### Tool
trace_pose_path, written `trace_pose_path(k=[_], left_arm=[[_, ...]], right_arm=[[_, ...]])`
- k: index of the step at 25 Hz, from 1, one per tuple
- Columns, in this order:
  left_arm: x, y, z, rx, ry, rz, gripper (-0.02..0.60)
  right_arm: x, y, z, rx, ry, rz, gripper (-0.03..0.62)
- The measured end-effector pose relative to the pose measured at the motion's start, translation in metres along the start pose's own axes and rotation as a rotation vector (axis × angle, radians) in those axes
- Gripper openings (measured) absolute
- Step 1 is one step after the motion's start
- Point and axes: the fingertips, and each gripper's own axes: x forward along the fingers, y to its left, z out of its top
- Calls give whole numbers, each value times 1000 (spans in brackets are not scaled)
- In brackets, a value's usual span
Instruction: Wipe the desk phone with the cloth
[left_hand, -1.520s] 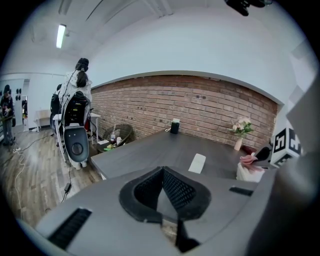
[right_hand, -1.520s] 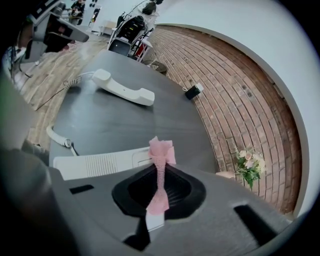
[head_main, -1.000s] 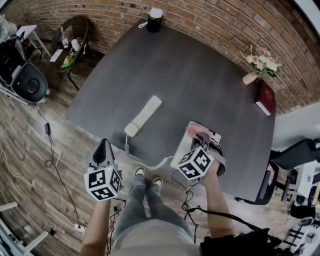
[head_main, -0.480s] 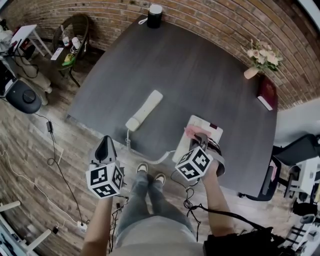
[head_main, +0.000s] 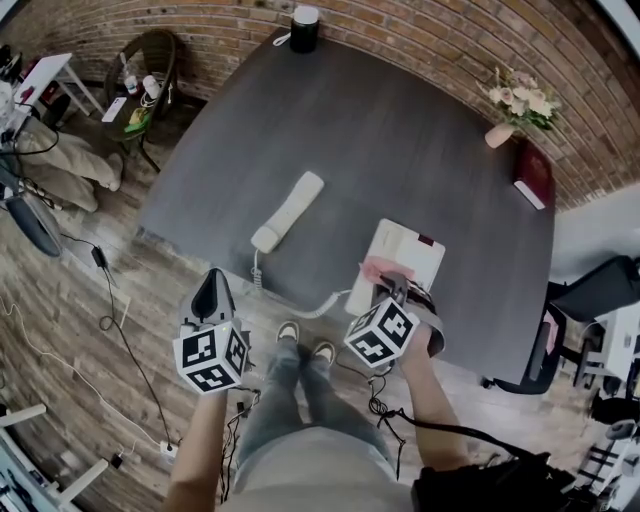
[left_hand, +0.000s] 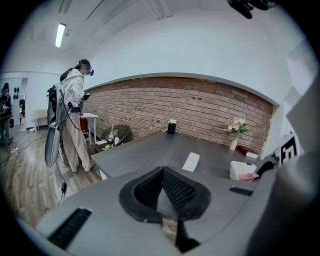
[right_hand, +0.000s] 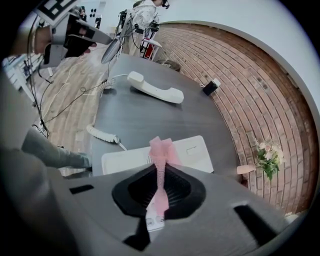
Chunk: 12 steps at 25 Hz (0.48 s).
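Observation:
The white desk phone base (head_main: 405, 252) sits near the front edge of the dark desk (head_main: 370, 130). Its handset (head_main: 287, 211) lies off the cradle to the left, joined by a coiled cord (head_main: 300, 310). My right gripper (head_main: 398, 283) is shut on a pink cloth (head_main: 383, 268) and holds it at the phone base's near edge. In the right gripper view the pink cloth (right_hand: 161, 165) is pinched between the jaws over the phone base (right_hand: 192, 150). My left gripper (head_main: 208, 292) hangs off the desk's front left over the floor, jaws shut and holding nothing (left_hand: 162, 192).
A black speaker (head_main: 305, 25) stands at the desk's far edge. A vase of flowers (head_main: 520, 105) and a dark red book (head_main: 533, 178) sit at the right. A person (left_hand: 72, 117) stands by a small table to the left. Cables run over the wooden floor (head_main: 100, 300).
The right gripper with the cloth has drawn back slightly toward the phone base's near edge, so more of the white top shows. The left gripper has barely moved.

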Motion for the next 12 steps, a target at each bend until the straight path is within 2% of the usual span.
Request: trace_pose_path(k=[12], left_arm=[[-11,-11,0,7,-2,-8,5]], right_arm=[[-15,43,-13,25,-11,94,17]])
